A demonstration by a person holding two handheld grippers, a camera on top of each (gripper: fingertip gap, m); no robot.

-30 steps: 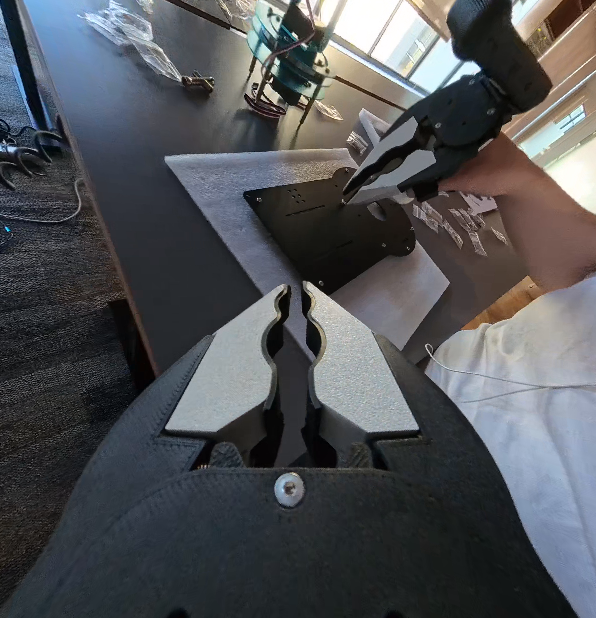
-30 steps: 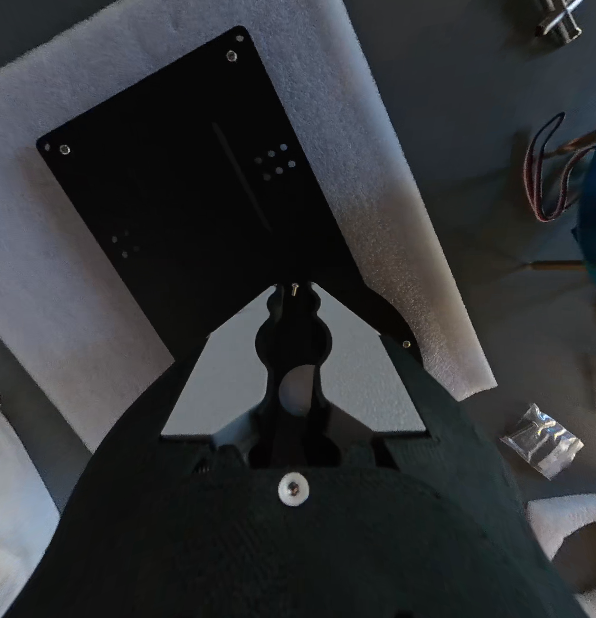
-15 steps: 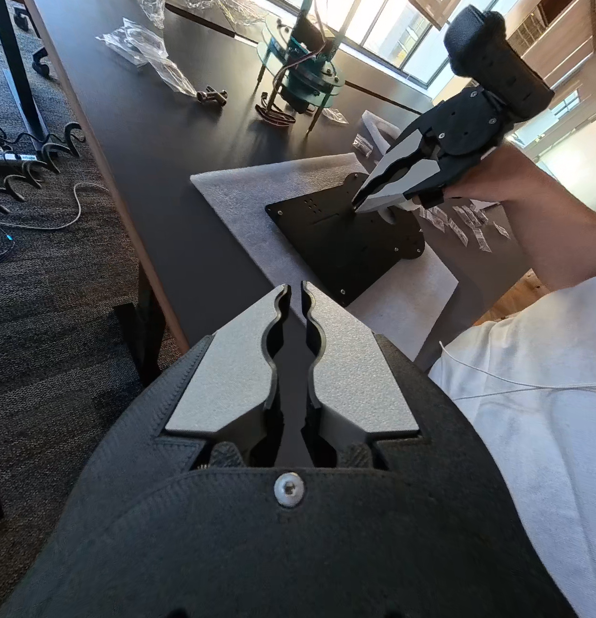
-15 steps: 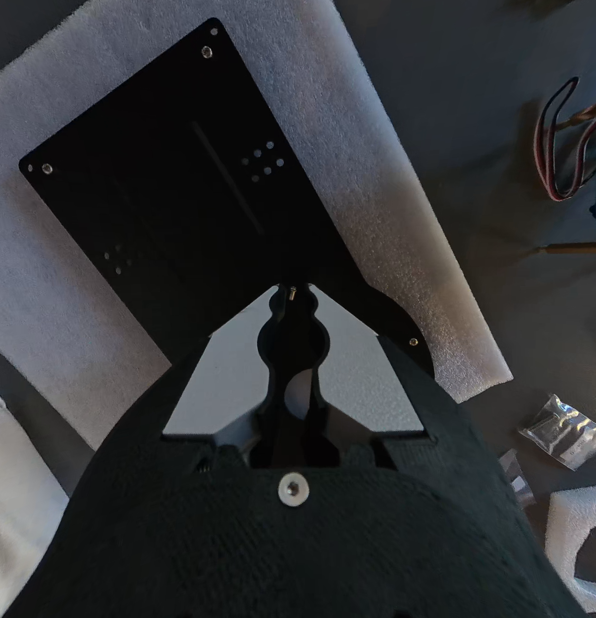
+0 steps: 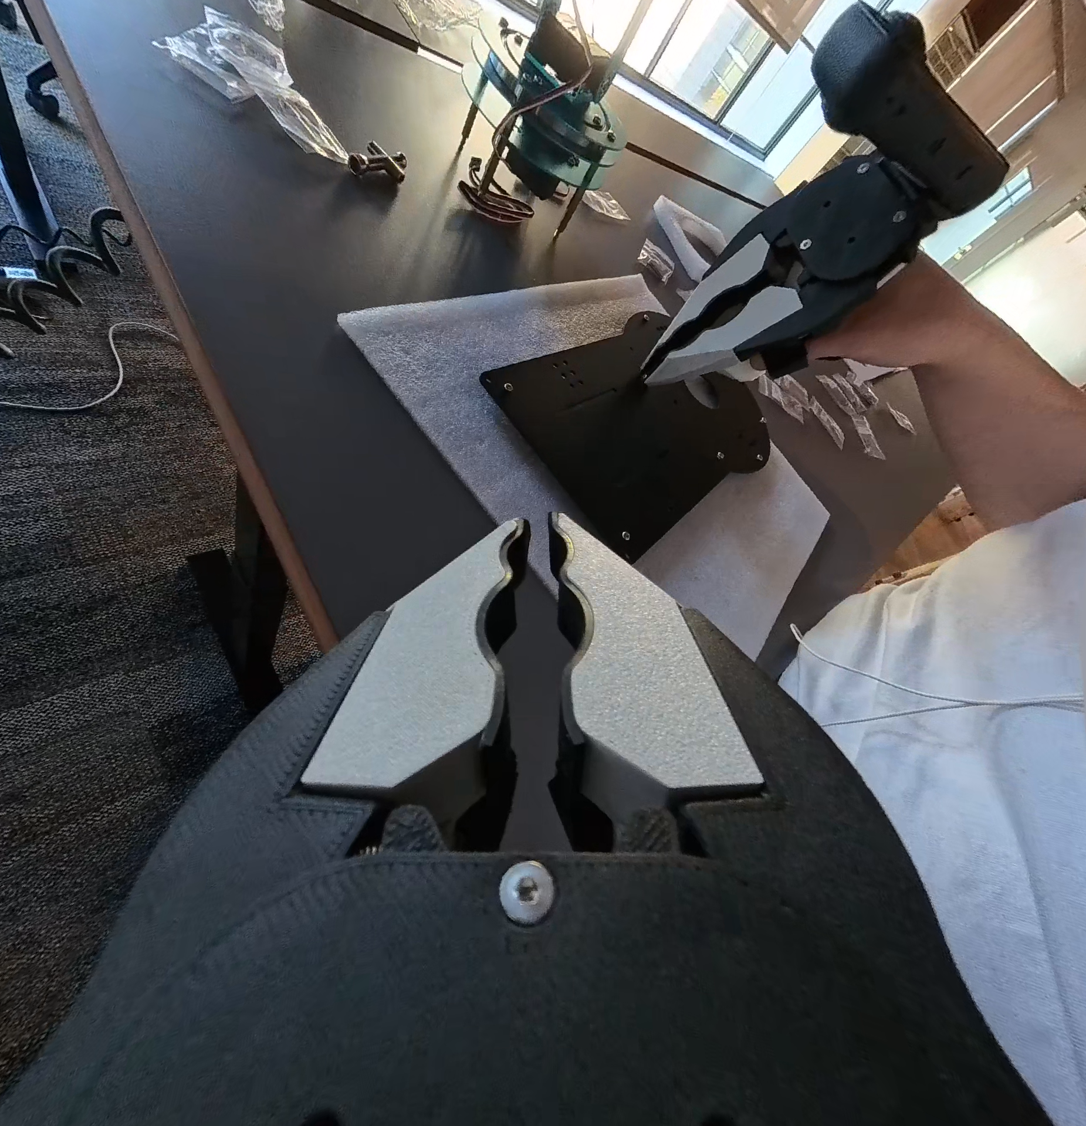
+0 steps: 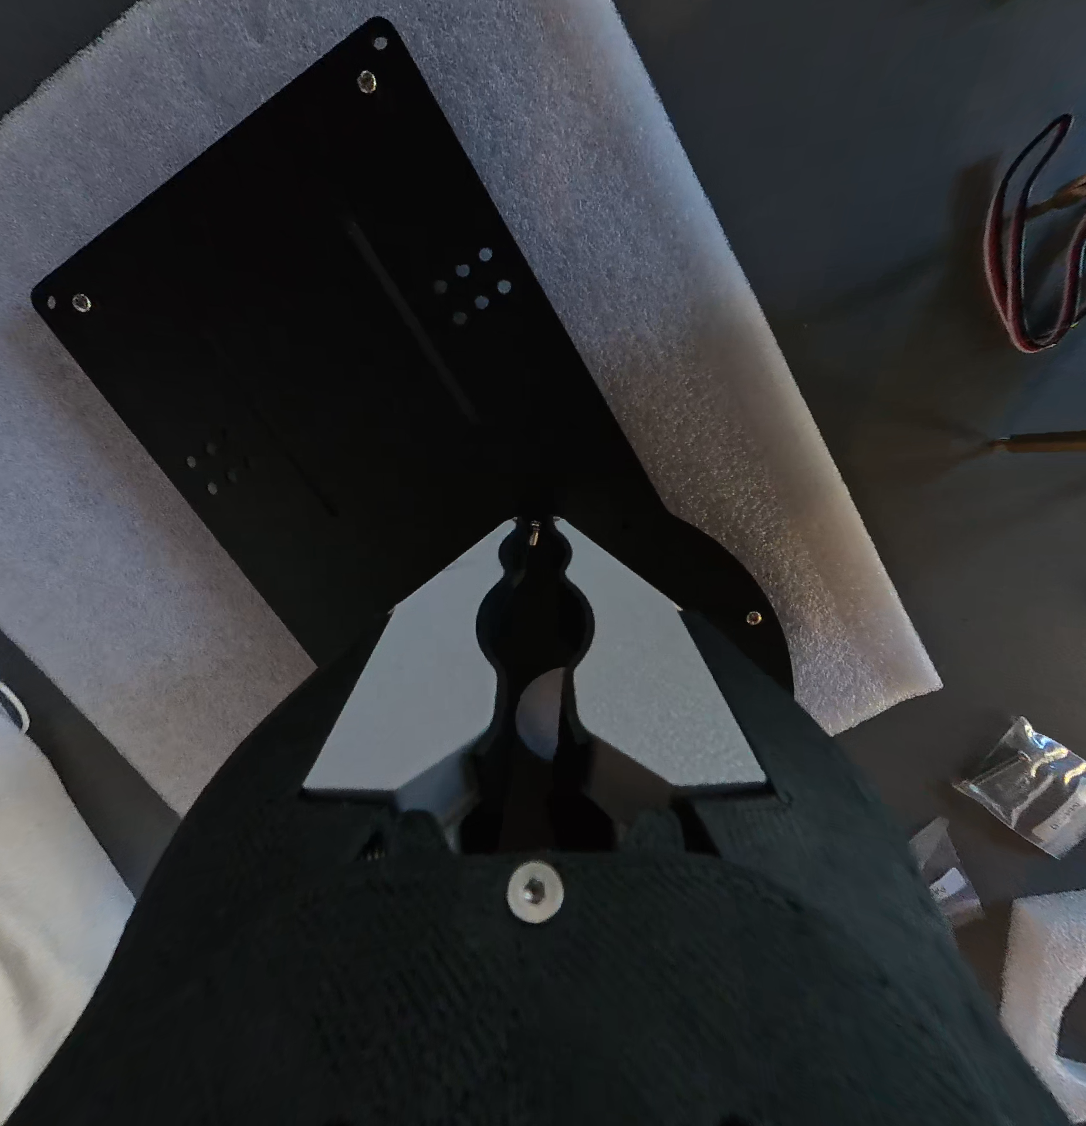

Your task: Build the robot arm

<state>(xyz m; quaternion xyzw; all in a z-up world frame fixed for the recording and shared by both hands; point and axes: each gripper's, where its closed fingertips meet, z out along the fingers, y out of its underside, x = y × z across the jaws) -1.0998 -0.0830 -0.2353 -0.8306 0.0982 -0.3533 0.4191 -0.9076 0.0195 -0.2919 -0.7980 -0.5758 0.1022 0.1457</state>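
1. Your right gripper [image 6: 535,529] is pinching a tiny silver screw [image 6: 534,534] at its very tips, jaws drawn together on it, and the tips are resting on or just above the black perforated plate [image 6: 321,317]; contact cannot be told.
2. Your left gripper [image 5: 535,529] is hovering with a narrow gap between its jaws and nothing in them, well back from the plate [image 5: 625,439], near the near corner of the grey foam sheet [image 5: 467,365] and the table edge [image 5: 223,390].
3. Only the left wrist view is showing you the right gripper [image 5: 649,376] from outside, angled down onto the plate, plus a round teal-and-clear layered assembly [image 5: 546,109] beyond it, a small metal fitting [image 5: 379,163] and clear plastic bags [image 5: 247,67] farther off, and the carpet with cables to the left.
4. Only the right wrist view is showing you the screw itself, the plate's hole clusters and slot ahead of the tips, looped red-and-black wires [image 6: 1040,244] far right, and a small clear bag [image 6: 1028,786] to the right.
5. Compared with half a second ago, your left gripper is sitting farther back and swung, so the plate is appearing farther off; your right gripper is still clamped on the screw at almost the same spot.
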